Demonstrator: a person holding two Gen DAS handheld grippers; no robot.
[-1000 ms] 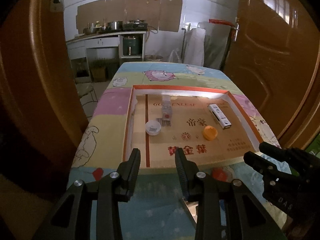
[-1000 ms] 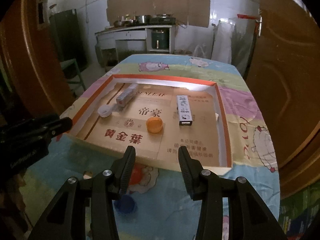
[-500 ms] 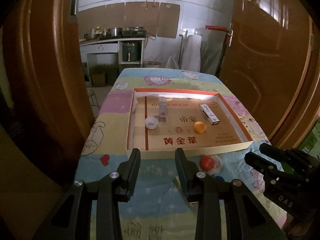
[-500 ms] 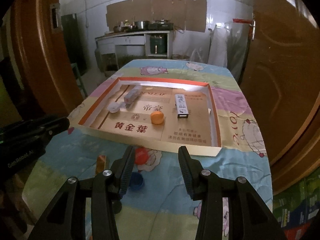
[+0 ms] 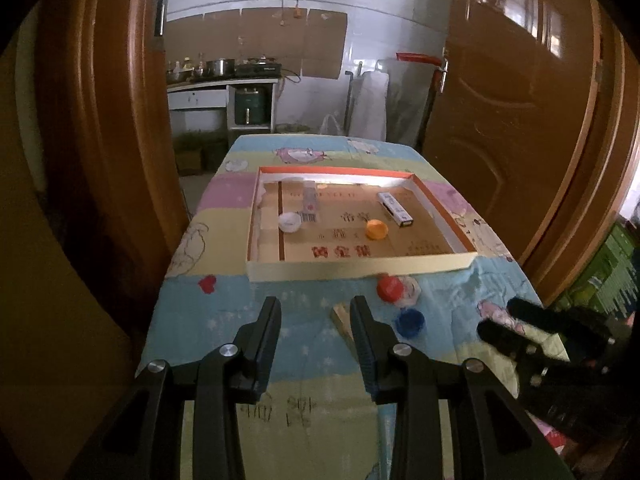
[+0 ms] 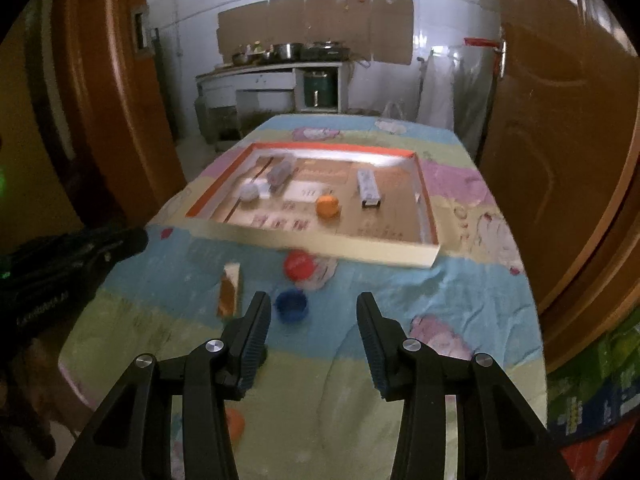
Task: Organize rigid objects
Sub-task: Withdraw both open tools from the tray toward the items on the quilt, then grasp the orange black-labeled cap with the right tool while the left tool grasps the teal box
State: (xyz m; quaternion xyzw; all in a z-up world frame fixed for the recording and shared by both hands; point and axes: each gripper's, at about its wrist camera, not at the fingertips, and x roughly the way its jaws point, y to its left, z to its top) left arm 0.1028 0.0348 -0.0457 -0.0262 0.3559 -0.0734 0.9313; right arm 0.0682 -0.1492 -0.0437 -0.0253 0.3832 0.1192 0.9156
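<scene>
Both black two-finger grippers — left gripper (image 5: pixel 314 312) and right gripper (image 6: pixel 314 312) — are held part-open and empty above the near cloth-covered table (image 6: pixel 460 300), presumably so the loose red cap (image 6: pixel 298 265), blue cap (image 6: pixel 291 305) and small brown-and-white box (image 6: pixel 230 290) can be taken to the shallow orange-rimmed cardboard tray (image 6: pixel 320 240).

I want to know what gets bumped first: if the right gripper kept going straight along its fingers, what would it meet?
Probably the blue cap: it lies on the tablecloth just ahead of the open, empty right gripper, nearer its left finger. Depth is unclear, so it could land on bare cloth beside the cap.
</scene>
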